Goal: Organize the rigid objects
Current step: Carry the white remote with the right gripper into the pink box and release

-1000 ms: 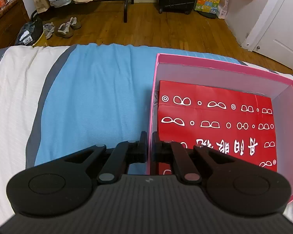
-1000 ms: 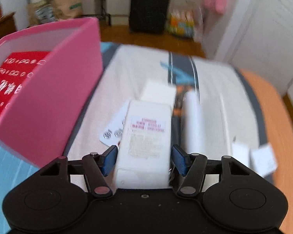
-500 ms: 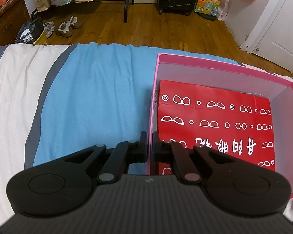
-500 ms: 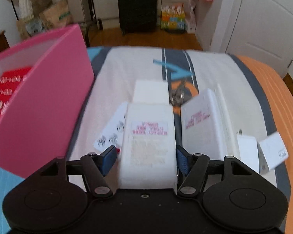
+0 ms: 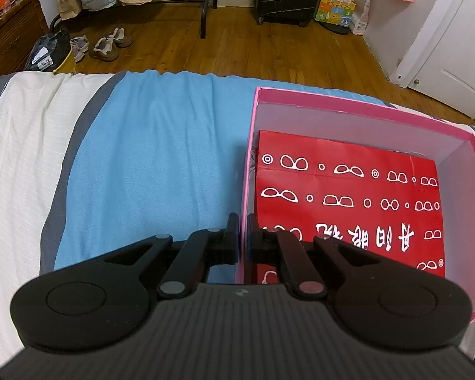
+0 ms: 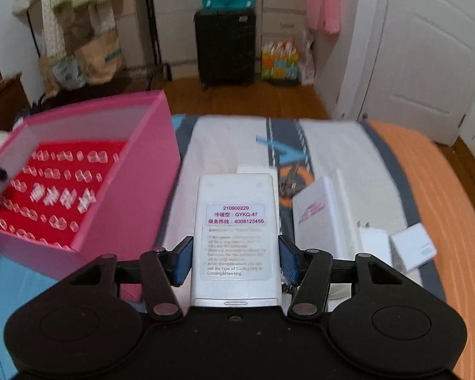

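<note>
Left hand-held gripper (image 5: 242,240): pressed together on the near left wall of the pink box (image 5: 357,103), one finger outside and one inside, steadying it on the bed (image 5: 148,158). Box open at the top, floor covered by a red printed sheet (image 5: 348,196), with free room above it. Right hand-held gripper (image 6: 236,261): jaws just closing, blue pads (image 6: 183,261) pinching the two long sides of a white remote control (image 6: 236,237). Remote carried label side up, clear of the bed, long axis in line with the fingers and pointing away from the wrist toward the far end of the bed; rear end tucked against the gripper body. Pink box (image 6: 136,196) up and to the left of the remote, near wall just beside it; right hand nearer to the remote, left hand nearer to the box. Judged next: carry leftward over the wall, long axis kept parallel to the box side. Remaining white boxes (image 6: 329,221) and small adapter (image 6: 413,250) to the right on the bed.
</note>
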Available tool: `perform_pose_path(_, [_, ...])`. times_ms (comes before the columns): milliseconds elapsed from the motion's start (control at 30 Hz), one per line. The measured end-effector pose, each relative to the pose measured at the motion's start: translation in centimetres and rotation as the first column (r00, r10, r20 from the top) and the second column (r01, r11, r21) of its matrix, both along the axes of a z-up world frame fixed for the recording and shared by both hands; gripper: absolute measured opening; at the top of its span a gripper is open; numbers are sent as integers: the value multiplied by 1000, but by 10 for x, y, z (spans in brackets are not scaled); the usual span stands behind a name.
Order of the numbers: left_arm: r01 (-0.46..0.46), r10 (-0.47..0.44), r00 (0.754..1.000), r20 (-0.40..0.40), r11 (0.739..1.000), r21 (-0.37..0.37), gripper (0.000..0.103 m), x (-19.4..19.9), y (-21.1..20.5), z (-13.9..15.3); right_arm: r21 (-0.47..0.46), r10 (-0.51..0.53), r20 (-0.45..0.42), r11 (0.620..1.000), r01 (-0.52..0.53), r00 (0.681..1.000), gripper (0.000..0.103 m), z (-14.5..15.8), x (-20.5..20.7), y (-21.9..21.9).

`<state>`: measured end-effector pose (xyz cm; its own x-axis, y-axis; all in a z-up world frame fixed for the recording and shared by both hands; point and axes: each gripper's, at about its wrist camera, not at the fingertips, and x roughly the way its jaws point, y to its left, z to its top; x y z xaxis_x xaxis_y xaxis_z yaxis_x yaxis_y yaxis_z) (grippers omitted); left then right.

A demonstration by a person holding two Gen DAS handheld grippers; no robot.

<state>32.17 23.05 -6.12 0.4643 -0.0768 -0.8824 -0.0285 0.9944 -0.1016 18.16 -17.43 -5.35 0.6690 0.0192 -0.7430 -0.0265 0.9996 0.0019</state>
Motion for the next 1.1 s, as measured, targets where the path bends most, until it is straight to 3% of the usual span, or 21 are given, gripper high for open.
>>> perform_pose_path(200, [-13,13,1000,-5,1000,-21,4,2,2,1,19,6,123,1000,-9,992,61,45,-21,18])
perform_pose_path(300, [-25,25,1000,-5,999,-35,4,1,4,0,36,59,147,997,-65,987,61,65,-21,37])
perform_pose_path(533, [-10,10,1000,11,999,-49,4,-4,7,4,219,201,57,953,-208,978,61,79,19,105])
perform_pose_path(633, [-34,35,999,13,997,-69,4,-6,11,1,316,256,-5,918,-241,967,61,66,47,143])
perform_pose_path(800, [-28,30,999,15,995,-96,5,-7,15,2,474,239,-179,871,-130,954,61,14,104,188])
perform_pose_path(900, [-25,27,999,17,993,-117,5,-8,19,0,514,215,-270,857,-49,939,61,-22,124,206])
perform_pose_path(1000, [-26,28,999,15,990,-141,6,-8,24,-3,494,171,-322,869,12,931,61,-43,138,222])
perform_pose_path(1100, [-21,24,1000,16,990,-140,6,-7,23,-4,563,153,-393,820,106,907,65,-60,144,221])
